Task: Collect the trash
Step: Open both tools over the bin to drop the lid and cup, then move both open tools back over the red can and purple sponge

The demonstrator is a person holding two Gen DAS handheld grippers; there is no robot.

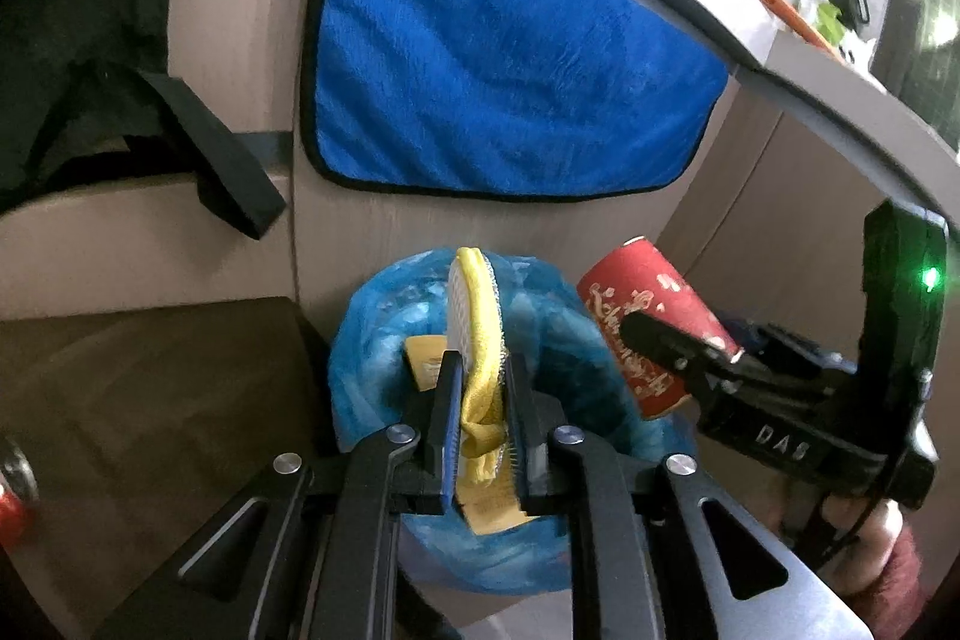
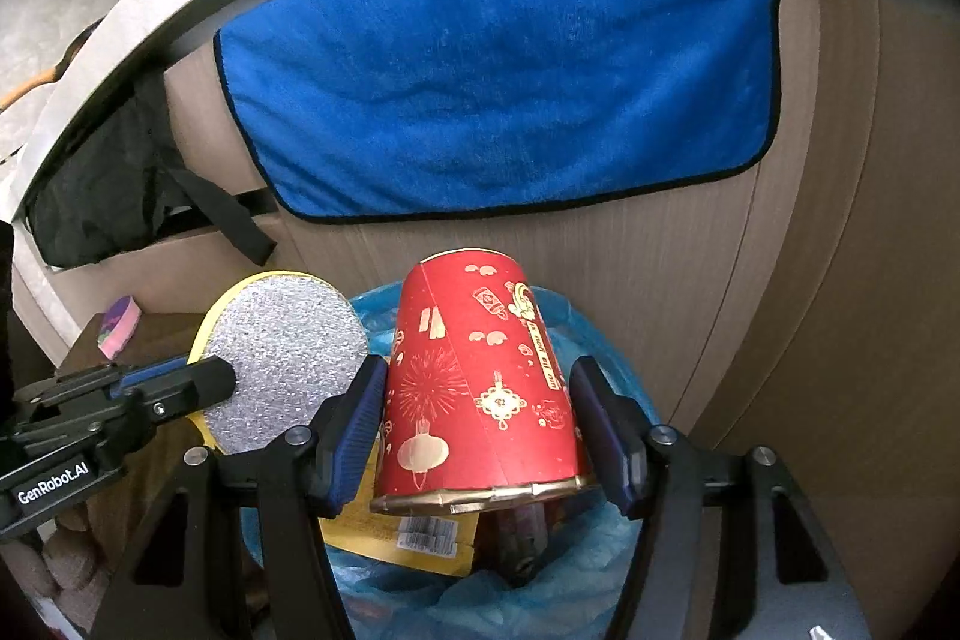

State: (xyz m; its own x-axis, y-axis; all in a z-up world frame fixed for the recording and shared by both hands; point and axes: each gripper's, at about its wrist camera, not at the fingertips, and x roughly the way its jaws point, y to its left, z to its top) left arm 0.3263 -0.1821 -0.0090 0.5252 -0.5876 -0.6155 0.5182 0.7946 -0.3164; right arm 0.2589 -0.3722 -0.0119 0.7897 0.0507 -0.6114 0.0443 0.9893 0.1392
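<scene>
A bin lined with a blue bag (image 1: 372, 340) (image 2: 630, 388) stands below both grippers. My left gripper (image 1: 483, 361) is shut on a round scouring pad (image 1: 474, 304), yellow on one side and silver on the other (image 2: 282, 358), held edge-up over the bin's mouth. My right gripper (image 2: 480, 376) is shut on a red paper cup (image 2: 480, 376) (image 1: 636, 304) with gold prints, held upside down and tilted over the bin's right side. Of the right gripper, the left wrist view shows one finger (image 1: 660, 340) across the cup. A yellow packet (image 2: 420, 532) lies inside the bag.
A blue towel (image 1: 498, 58) (image 2: 504, 82) hangs on the cabinet front behind the bin, under a countertop edge. A black bag with a strap (image 1: 78, 40) hangs at the left. A brown box (image 1: 150, 400) beside the bin carries a pink block (image 2: 120, 328). A hand (image 1: 864, 538) grips the right tool.
</scene>
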